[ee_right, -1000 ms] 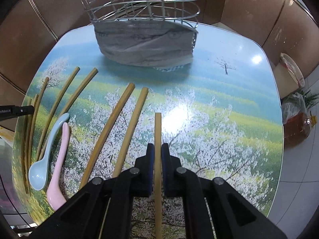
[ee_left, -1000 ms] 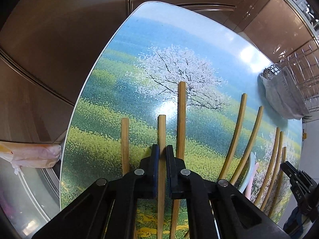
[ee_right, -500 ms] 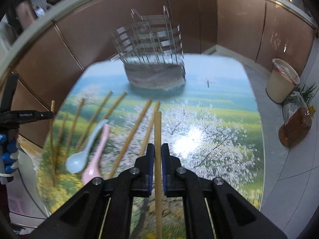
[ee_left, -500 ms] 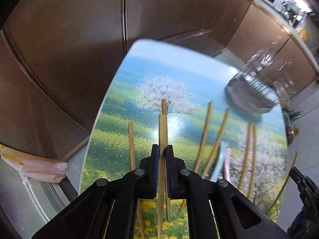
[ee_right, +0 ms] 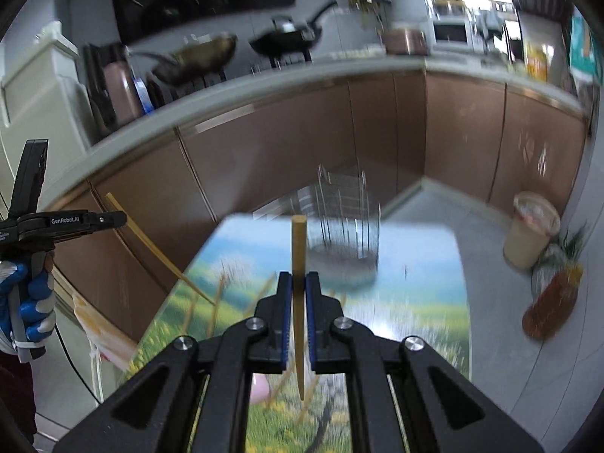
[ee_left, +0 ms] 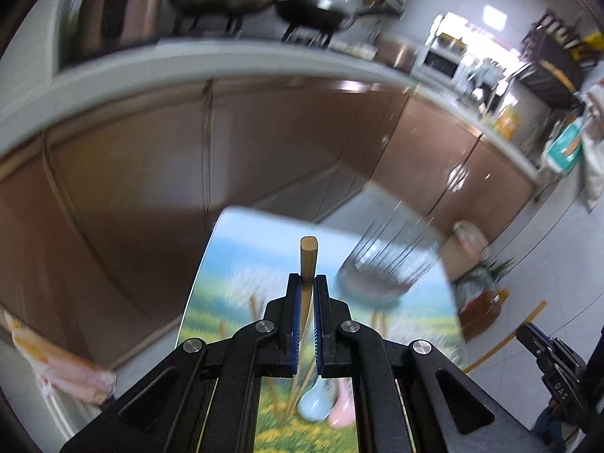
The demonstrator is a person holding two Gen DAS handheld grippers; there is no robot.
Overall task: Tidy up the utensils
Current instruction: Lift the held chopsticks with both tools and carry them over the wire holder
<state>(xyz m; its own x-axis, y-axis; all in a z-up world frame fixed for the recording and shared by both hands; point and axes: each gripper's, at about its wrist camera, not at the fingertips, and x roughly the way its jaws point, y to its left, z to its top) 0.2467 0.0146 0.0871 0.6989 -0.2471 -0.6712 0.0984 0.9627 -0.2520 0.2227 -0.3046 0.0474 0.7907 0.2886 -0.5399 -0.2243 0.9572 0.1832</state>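
Left gripper [ee_left: 306, 283]: fingers clamped on 1 chopstick [ee_left: 308, 260], frame centre, lifted off the bench [ee_left: 222, 264]. Right gripper [ee_right: 298, 283]: fingers clamped on 1 chopstick [ee_right: 298, 249], raised likewise, probably for the wire rack [ee_right: 345, 226], upper centre. Spoons [ee_left: 315, 404] lie below.

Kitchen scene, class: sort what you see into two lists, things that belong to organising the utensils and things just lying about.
Part of the job:
left hand-held gripper clamping a bamboo chopstick
right hand-held gripper clamping a second bamboo chopstick
wire utensil basket
pale blue ceramic spoon
pink ceramic spoon

Lying about:
cream waste bin
dark frying pan
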